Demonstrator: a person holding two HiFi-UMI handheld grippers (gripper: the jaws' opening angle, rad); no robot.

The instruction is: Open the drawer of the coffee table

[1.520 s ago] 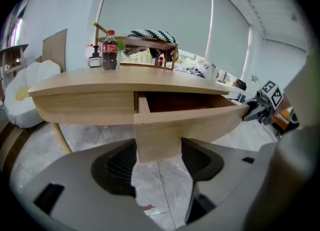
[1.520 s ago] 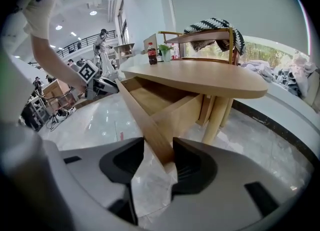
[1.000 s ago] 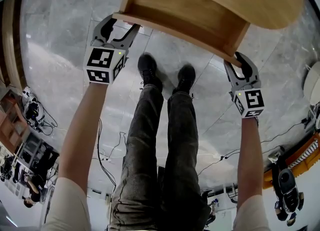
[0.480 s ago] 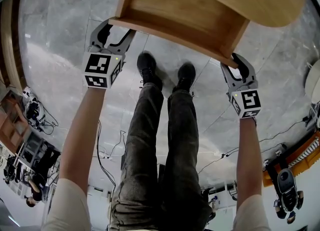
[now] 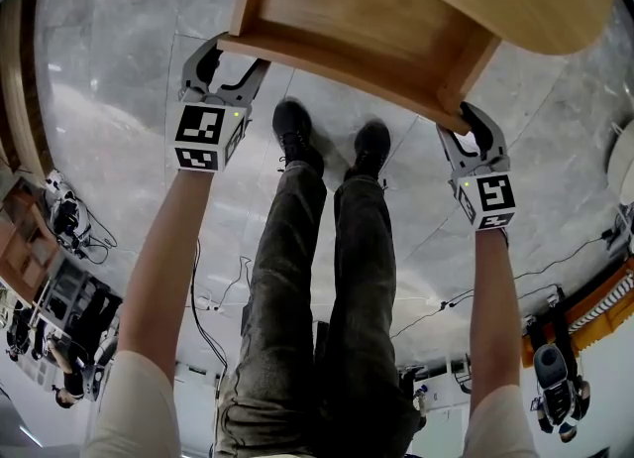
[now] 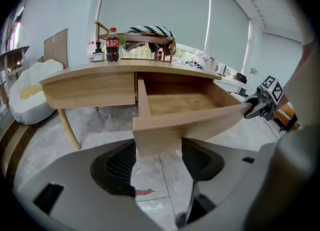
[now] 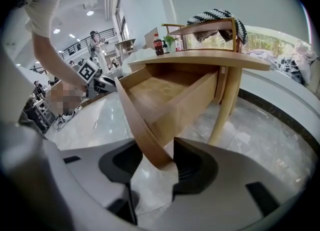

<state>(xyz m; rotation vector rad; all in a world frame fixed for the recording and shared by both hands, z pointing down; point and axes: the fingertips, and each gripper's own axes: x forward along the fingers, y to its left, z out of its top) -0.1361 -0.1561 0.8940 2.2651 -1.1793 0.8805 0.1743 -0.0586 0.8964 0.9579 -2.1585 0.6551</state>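
The coffee table's wooden drawer (image 5: 367, 10) stands pulled far out from under the curved tabletop (image 5: 535, 0), and its inside (image 6: 185, 102) is empty. My left gripper (image 5: 226, 57) is at the left end of the drawer front (image 6: 190, 122). In the left gripper view my left gripper (image 6: 157, 157) has that corner filling the space between its pads. My right gripper (image 5: 474, 121) is at the right end. In the right gripper view my right gripper (image 7: 152, 162) has the front's thin edge (image 7: 145, 135) between opening jaws, with a gap at the left pad.
The person's legs and black shoes (image 5: 327, 149) stand on the marble floor right below the drawer. A cola bottle (image 6: 113, 45) and a wooden tray with a patterned cloth (image 6: 150, 31) sit on the tabletop. A table leg (image 7: 227, 100) stands right of the drawer. Cables (image 5: 213, 278) trail behind.
Both grippers have sunk a little at the drawer front's corners. The drawer stays pulled out and the left grip looks unchanged.
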